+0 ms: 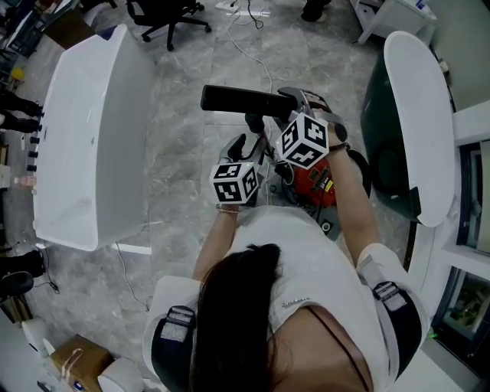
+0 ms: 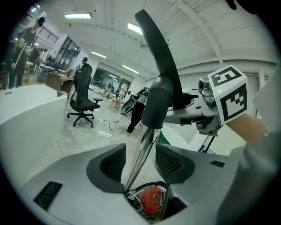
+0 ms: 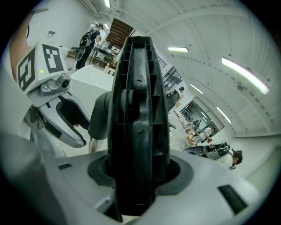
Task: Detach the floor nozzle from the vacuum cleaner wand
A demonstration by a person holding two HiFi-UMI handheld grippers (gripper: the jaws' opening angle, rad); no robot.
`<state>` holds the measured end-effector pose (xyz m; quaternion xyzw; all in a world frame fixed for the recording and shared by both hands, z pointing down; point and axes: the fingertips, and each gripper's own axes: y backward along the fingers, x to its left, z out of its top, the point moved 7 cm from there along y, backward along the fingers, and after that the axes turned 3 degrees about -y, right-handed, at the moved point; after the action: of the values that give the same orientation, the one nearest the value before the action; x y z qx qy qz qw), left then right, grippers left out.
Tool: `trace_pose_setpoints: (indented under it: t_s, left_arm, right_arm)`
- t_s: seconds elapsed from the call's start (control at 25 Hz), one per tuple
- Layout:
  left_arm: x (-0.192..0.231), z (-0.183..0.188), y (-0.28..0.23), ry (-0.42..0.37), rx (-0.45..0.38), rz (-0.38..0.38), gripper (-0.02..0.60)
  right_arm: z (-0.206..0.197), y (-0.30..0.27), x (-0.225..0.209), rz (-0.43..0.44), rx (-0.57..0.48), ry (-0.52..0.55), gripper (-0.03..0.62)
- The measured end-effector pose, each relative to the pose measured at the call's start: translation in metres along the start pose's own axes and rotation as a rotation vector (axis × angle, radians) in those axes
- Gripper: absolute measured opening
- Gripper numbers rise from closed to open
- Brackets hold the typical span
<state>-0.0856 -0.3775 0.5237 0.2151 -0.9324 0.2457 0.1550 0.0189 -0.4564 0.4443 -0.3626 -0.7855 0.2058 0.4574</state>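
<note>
The black floor nozzle (image 1: pixel 237 99) is held up above the floor, with its dark neck (image 2: pixel 156 103) sitting over the top of the chrome wand (image 2: pixel 139 154). My right gripper (image 3: pixel 138 176) is shut on the nozzle's ribbed underside (image 3: pixel 138 101), which fills the gap between the pads. My left gripper (image 2: pixel 140 160) is open, with the wand running between its pads and a gap on each side. The wand leads down to the red vacuum body (image 2: pixel 151 200). In the head view the left gripper (image 1: pixel 245 147) is just below the right gripper (image 1: pixel 289 107).
A long white table (image 1: pixel 84 138) stands at the left and a curved white counter (image 1: pixel 417 115) at the right. An office chair (image 1: pixel 164 19) and a white cable (image 1: pixel 249 53) are on the grey floor ahead. The red vacuum body (image 1: pixel 314 184) rests at the person's front.
</note>
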Motion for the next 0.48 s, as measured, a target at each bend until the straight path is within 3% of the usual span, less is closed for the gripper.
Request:
trace_pose_setpoints:
  t_s: [0.48]
  left_arm:
    - [-0.003,0.002,-0.025,-0.058,0.018,-0.035,0.211]
  right_arm:
    - [-0.004,0.002,-0.001,0.015,0.015,-0.013,0.208]
